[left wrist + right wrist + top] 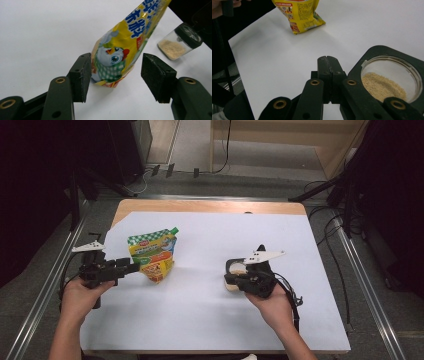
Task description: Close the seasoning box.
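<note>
Left gripper [116,75] is straddling, jaws spread, the yellow-green foil pouch [120,51] standing mid-table; it should be squeezing squarely. Right gripper [328,72] is waiting clenched, empty, beside the granule-filled jar [388,80].

Pouch [125,47] glossy printed plastic; jar [390,80] clear, smooth, black rim; table cover [210,310] matt white; tongs pads [155,75] matt black.

A yellow and green pouch [152,254] with a green corner spout and a printed chicken stood upright on the white table sheet at the left, while a small clear jar [236,268] of beige powder with a black lid stood well apart, at the right.
</note>
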Demonstrator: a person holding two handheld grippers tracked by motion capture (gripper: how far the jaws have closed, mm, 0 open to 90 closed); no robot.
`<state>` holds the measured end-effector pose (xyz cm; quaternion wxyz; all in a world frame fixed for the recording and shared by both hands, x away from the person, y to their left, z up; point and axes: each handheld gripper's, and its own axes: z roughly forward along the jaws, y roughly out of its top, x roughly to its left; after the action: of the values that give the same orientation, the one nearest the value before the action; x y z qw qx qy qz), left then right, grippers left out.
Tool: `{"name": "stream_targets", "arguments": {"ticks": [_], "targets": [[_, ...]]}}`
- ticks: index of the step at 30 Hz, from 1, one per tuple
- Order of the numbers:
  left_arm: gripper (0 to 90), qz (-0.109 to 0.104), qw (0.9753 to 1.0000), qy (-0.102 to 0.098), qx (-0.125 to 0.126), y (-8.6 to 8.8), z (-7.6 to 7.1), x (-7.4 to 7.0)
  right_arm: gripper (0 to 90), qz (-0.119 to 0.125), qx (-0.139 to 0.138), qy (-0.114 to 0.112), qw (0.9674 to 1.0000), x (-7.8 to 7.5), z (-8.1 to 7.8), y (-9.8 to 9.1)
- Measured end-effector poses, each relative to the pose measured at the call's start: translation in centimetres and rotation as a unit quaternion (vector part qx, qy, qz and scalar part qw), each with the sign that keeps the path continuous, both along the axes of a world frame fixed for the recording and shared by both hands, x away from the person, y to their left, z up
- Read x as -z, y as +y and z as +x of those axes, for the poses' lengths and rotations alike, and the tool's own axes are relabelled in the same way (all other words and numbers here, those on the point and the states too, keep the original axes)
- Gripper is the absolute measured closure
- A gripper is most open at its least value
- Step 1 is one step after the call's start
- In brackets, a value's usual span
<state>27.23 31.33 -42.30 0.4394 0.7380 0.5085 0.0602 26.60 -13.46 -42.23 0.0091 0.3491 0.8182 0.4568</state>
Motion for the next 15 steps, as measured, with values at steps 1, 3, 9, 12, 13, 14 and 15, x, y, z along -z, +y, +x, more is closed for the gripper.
{"name": "stream_targets", "arguments": {"ticks": [1, 3, 9, 12, 13, 14, 15], "targets": [[42.2, 0.003, 1.0000, 0.003, -0.002, 0.1, 0.0, 0.1, 90.0, -0.001, 0.001, 0.000, 1.0000, -0.2, 0.0, -0.2], [42.1, 0.010, 0.9999, 0.005, -0.001, 0.1, -0.1, 0.2, 90.0, -0.004, 0.002, -0.001, 1.0000, -0.5, 0.1, -0.3], [42.1, 0.024, 0.9997, 0.010, -0.004, 0.5, -0.3, 0.7, 90.0, 0.001, 0.010, -0.004, 0.9999, -1.5, 0.7, -1.3], [41.9, 0.024, 0.9997, 0.009, -0.007, 0.7, -0.3, 0.8, 90.0, 0.000, 0.019, 0.000, 0.9998, -1.8, 1.2, -1.9], [41.8, 0.024, 0.9996, 0.009, -0.006, 0.7, -0.3, 0.8, 90.0, -0.001, 0.020, -0.003, 0.9998, -2.0, 1.4, -2.1], [41.7, 0.024, 0.9996, 0.009, -0.006, 0.7, -0.3, 0.8, 90.0, -0.003, 0.022, -0.006, 0.9997, -2.1, 1.5, -2.3], [41.7, 0.025, 0.9996, 0.008, -0.008, 0.7, -0.3, 0.9, 90.0, -0.004, 0.024, -0.009, 0.9997, -2.3, 1.5, -2.5]]}}
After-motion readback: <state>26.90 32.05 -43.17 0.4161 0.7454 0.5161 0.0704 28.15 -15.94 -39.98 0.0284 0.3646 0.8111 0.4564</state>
